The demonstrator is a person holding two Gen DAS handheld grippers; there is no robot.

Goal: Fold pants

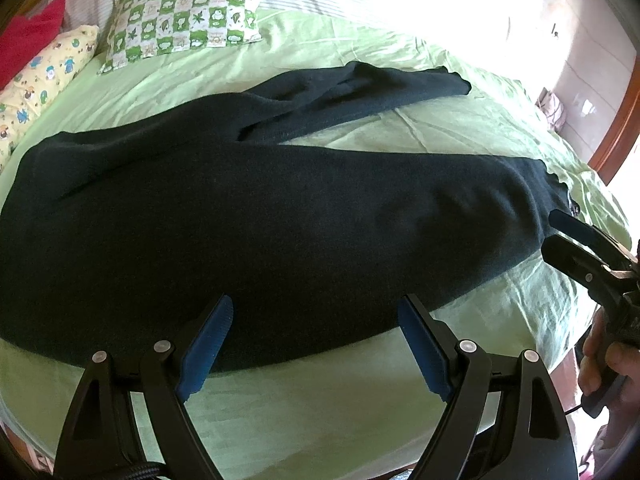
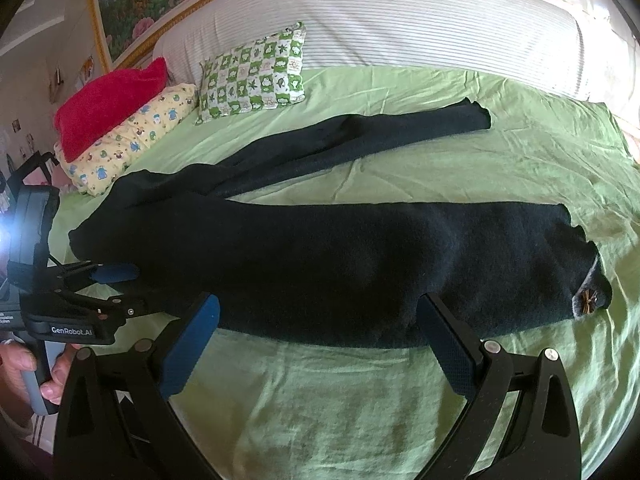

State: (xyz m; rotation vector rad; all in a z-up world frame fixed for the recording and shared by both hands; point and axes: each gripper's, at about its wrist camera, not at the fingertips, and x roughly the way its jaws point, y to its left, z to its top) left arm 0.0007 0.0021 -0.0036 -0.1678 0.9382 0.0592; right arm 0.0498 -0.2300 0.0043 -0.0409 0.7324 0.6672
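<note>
Basically left gripper (image 1: 316, 320) jaws spread, hovering at near edge of dark soft knit pants (image 1: 256, 216) spread flat on green bedsheet (image 1: 440, 136), legs splayed; limp, light, likely grippy fabric, best pinched at hem or waistband; right gripper (image 2: 318, 322) also spread, empty

A bed with a light green sheet (image 2: 400, 400) fills both views. At the upper left of the right wrist view hangs a gold-framed flower painting (image 2: 132, 4); a white striped headboard (image 2: 380, 28) stands below it.
</note>
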